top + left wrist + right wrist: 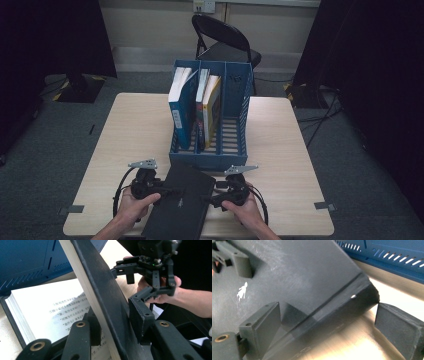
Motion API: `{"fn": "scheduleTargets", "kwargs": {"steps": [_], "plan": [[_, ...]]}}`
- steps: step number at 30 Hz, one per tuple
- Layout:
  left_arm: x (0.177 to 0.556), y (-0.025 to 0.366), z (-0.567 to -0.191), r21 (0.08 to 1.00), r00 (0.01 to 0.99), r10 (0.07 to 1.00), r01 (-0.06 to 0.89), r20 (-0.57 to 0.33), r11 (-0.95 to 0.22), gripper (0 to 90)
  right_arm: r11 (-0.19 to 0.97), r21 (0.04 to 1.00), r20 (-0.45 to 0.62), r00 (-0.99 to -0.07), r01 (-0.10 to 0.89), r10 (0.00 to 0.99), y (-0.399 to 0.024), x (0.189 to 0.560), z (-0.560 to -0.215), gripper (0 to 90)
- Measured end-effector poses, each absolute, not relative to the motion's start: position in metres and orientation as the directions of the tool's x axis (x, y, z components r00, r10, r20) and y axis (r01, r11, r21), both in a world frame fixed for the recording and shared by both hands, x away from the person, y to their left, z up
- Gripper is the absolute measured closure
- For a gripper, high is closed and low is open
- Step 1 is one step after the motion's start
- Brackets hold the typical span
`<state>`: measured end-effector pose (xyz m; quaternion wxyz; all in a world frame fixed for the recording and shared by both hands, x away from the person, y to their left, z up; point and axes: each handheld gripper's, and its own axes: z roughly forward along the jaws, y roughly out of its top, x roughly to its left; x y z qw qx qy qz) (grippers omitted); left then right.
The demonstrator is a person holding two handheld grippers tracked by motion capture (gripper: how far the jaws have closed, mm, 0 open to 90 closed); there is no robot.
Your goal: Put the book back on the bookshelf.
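Black book (179, 202): on the bench (130, 135), right in front of the blue rack (235, 145).
Left hand-held gripper (170, 191): pinches the book's raised cover.
Right hand-held gripper (205, 199): jaws wide apart, book's corner between them, not squeezed.

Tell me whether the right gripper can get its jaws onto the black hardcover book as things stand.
Probably yes: the right gripper stands open with the spine corner of the black hardcover book already between its jaws, apparently nothing in the way. The left gripper grips the cover's other edge.
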<state>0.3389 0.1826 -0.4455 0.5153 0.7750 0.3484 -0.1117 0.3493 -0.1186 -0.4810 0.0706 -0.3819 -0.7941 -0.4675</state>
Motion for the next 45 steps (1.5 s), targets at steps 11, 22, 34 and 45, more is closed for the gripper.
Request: {"fn": "scheduleTargets", "kwargs": {"steps": [11, 22, 34, 45], "plan": [[0.335, 0.176, -0.44, 0.751, 0.775, 0.381, 0.612, -0.505, -0.249, 66.1, 0.241, 0.686, 0.527, -0.697, 0.687, 0.487, -0.122, 0.355, -0.476, 8.4], [0.329, 0.179, -0.426, 0.804, 0.809, 0.367, 0.555, -0.46, -0.215, 69.1, 0.224, 0.758, 0.446, -0.737, 0.613, 0.508, -0.125, 0.346, -0.448, 20.1], [0.331, 0.18, -0.409, 0.847, 0.826, 0.36, 0.51, -0.435, -0.147, 70.5, 0.206, 0.807, 0.389, -0.761, 0.553, 0.519, -0.127, 0.345, -0.419, 25.9], [0.329, 0.183, -0.4, 0.893, 0.845, 0.394, 0.435, -0.361, -0.116, 69.9, 0.202, 0.833, 0.338, -0.762, 0.515, 0.553, -0.123, 0.349, -0.394, 30.6]]}}
